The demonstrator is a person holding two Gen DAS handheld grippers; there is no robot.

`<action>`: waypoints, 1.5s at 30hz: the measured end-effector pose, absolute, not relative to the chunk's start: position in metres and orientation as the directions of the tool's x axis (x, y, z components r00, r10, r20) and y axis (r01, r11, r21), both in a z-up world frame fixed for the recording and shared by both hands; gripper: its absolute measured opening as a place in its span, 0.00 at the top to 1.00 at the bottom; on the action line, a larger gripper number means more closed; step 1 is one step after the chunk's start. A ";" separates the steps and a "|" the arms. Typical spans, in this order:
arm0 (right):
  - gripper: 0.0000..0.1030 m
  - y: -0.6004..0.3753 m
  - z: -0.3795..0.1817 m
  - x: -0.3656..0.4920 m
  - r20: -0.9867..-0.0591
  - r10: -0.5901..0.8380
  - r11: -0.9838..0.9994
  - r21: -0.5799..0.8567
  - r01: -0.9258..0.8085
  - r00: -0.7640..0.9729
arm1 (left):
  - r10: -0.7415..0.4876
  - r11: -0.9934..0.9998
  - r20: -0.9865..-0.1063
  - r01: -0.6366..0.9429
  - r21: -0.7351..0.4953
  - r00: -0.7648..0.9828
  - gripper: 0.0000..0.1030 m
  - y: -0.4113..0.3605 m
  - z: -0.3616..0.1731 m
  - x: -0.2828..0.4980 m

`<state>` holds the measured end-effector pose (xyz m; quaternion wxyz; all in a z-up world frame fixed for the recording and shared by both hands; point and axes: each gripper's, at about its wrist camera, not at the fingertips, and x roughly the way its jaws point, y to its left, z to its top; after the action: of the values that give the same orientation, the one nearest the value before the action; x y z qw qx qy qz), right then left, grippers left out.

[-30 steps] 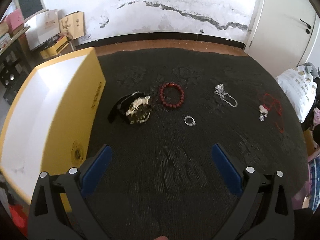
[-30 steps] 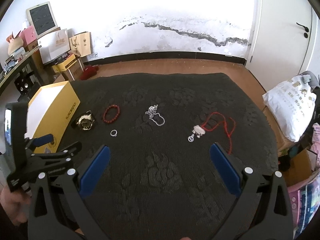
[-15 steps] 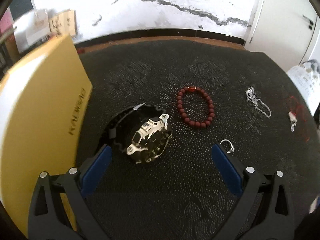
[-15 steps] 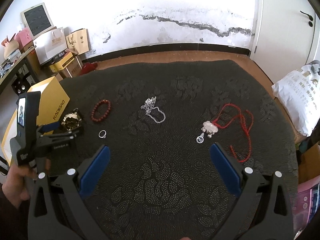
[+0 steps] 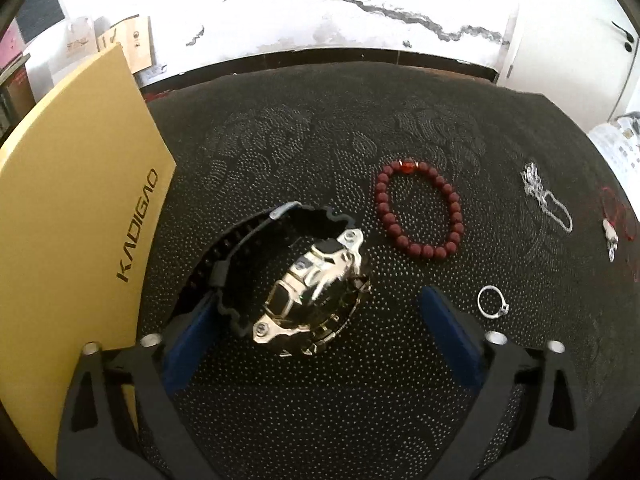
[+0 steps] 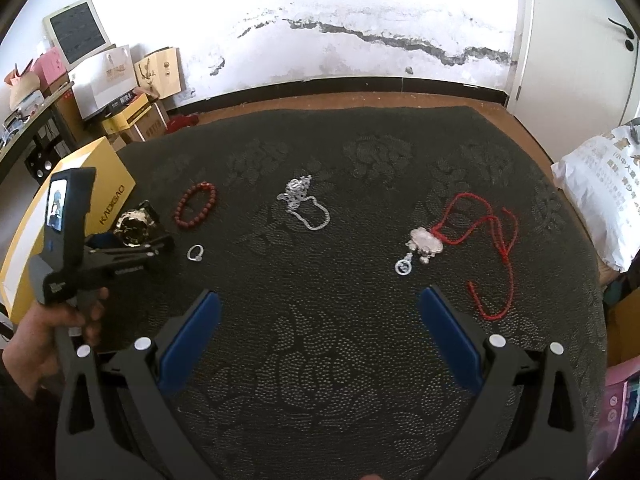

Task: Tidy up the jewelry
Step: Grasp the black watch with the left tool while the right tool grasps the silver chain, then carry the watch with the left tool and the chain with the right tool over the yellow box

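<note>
A black and silver watch [image 5: 308,284] lies on the dark patterned cloth [image 5: 320,400] beside a yellow box [image 5: 76,216]. My left gripper [image 5: 316,320] is open, its blue pads on either side of the watch, not closed on it. A red bead bracelet [image 5: 420,210], a silver ring [image 5: 492,301], a silver chain [image 5: 548,200] and a red-cord pendant [image 5: 610,232] lie to the right. My right gripper [image 6: 320,332] is open and empty above the cloth [image 6: 320,360], near the pendant [image 6: 426,242] and chain [image 6: 304,206]. The watch [image 6: 134,226] also shows there.
The yellow box [image 6: 24,240] stands at the cloth's left edge. Cartons and bags [image 6: 120,92] are stacked by the cracked white wall at the back left. A white sack [image 6: 600,192] sits at the right, by a white door [image 6: 580,20].
My left gripper has moved forward and down to the watch, which now lies between its open fingers. My right gripper has shifted slightly forward; the jewelry has not moved.
</note>
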<state>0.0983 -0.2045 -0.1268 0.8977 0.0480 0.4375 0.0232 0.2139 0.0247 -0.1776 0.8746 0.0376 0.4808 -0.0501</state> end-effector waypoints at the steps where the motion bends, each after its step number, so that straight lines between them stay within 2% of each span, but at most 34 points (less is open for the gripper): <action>1: 0.06 -0.206 -0.126 0.098 -0.780 0.082 0.994 0.106 0.002 0.620 | -0.038 0.995 -0.838 0.099 0.019 0.544 0.37 0.028 -0.174 0.214; 4: 0.06 -0.207 -0.125 0.097 -0.775 0.087 0.994 0.109 -0.003 0.626 | -0.061 0.996 -0.844 0.083 -0.019 0.533 0.39 0.037 -0.170 0.217; 13: 0.06 -0.222 -0.131 0.102 -0.787 0.077 0.993 0.114 0.021 0.611 | -0.028 0.997 -0.864 0.070 0.009 0.503 0.40 0.025 -0.157 0.203; 18: 0.06 -0.214 -0.145 0.127 -0.806 0.140 0.987 0.163 -0.011 0.575 | -0.036 0.996 -0.854 0.089 0.012 0.519 0.40 0.027 -0.142 0.187; 26: 0.06 -0.169 -0.167 0.209 -0.819 0.097 0.993 0.044 -0.106 0.566 | -0.068 0.995 -0.844 0.098 -0.019 0.532 0.40 0.030 -0.134 0.177; 29: 0.06 -0.173 -0.190 0.237 -0.849 0.095 0.994 0.052 -0.096 0.520 | -0.073 0.994 -0.846 0.104 -0.021 0.529 0.40 0.033 -0.135 0.177; 36: 0.07 -0.171 -0.203 0.251 -0.840 0.073 0.993 0.013 -0.115 0.538 | -0.088 0.993 -0.855 0.110 -0.036 0.512 0.40 0.035 -0.137 0.184; 38: 0.16 -0.170 -0.202 0.253 -0.831 0.082 0.991 0.011 -0.131 0.550 | -0.090 0.993 -0.854 0.112 -0.037 0.512 0.40 0.034 -0.137 0.185; 40: 0.40 -0.168 -0.199 0.256 -0.825 0.087 0.990 0.010 -0.139 0.558 | -0.095 0.993 -0.855 0.113 -0.043 0.510 0.40 0.033 -0.137 0.185; 44: 0.64 -0.164 -0.196 0.253 -0.823 0.112 0.986 0.023 -0.163 0.557 | -0.099 0.992 -0.858 0.116 -0.047 0.504 0.40 0.034 -0.140 0.183; 45: 0.88 -0.162 -0.194 0.251 -0.824 0.102 0.986 0.011 -0.164 0.557 | -0.098 0.992 -0.858 0.115 -0.046 0.505 0.40 0.034 -0.140 0.183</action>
<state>0.2510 -0.1621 -0.1940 0.8816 -0.0333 0.4647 0.0753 0.1829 0.0342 -0.1401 0.8673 0.0084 0.4939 -0.0614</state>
